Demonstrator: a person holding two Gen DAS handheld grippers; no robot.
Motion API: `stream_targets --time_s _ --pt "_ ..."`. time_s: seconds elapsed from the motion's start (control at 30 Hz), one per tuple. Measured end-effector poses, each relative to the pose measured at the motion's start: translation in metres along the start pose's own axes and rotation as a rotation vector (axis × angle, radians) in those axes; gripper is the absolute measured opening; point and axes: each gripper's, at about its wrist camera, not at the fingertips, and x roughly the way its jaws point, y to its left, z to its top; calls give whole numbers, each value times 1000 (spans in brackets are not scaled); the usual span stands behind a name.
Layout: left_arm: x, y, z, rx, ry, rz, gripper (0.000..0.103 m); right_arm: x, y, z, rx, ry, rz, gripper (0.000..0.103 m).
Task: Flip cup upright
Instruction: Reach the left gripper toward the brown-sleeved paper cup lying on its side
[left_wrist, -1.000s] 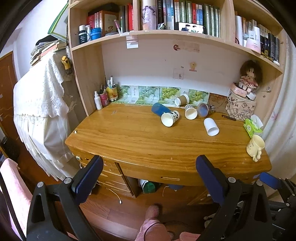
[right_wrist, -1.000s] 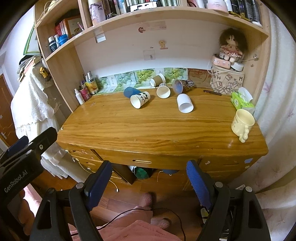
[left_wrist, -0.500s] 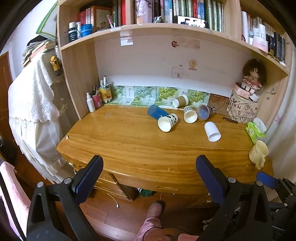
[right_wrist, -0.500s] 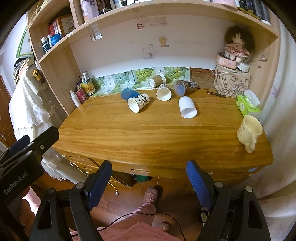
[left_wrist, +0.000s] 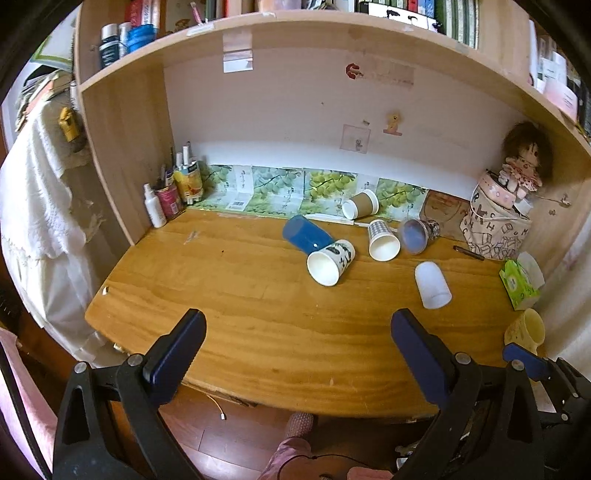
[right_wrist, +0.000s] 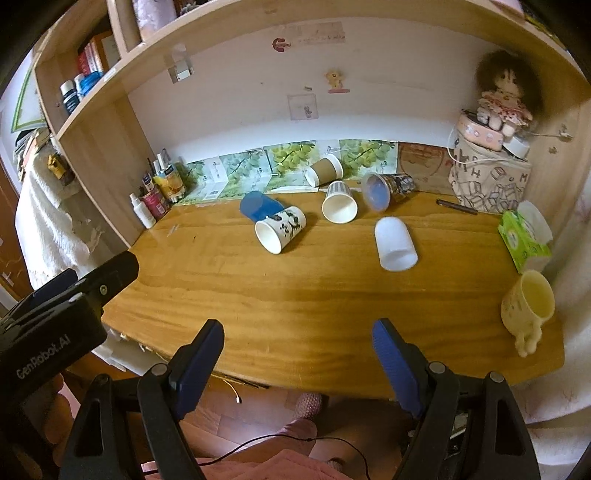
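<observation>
My left gripper (left_wrist: 297, 338) and right gripper (right_wrist: 297, 345) hover at near edge of wooden desk (right_wrist: 295, 295), fingers spread wide, nothing between them. Cream mug (right_wrist: 528, 304) stands upright at right edge. Mid-desk, white cup (right_wrist: 395, 243) lies on its side, mouth toward me. Beyond it, panda-print cup (right_wrist: 280, 229) on its side touching blue cup (right_wrist: 256, 206); checked paper cup (right_wrist: 340, 203) and purple-lined tumbler (right_wrist: 384, 188) tipped over beside each other. Brown paper cup (right_wrist: 325, 170) lies against back wall. Doll (right_wrist: 502, 96) sits at far right.
</observation>
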Motion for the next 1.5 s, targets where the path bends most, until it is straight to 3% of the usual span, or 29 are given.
stream_targets --time_s 0.8,1.2,1.5 --pt "139 -11 124 169 122 -87 101 107 -10 125 135 24 -38 83" --pt "219 -31 166 347 150 -84 101 178 -39 159 241 110 -52 83" --pt "269 -61 188 446 170 -137 101 211 -51 173 219 99 -70 83"
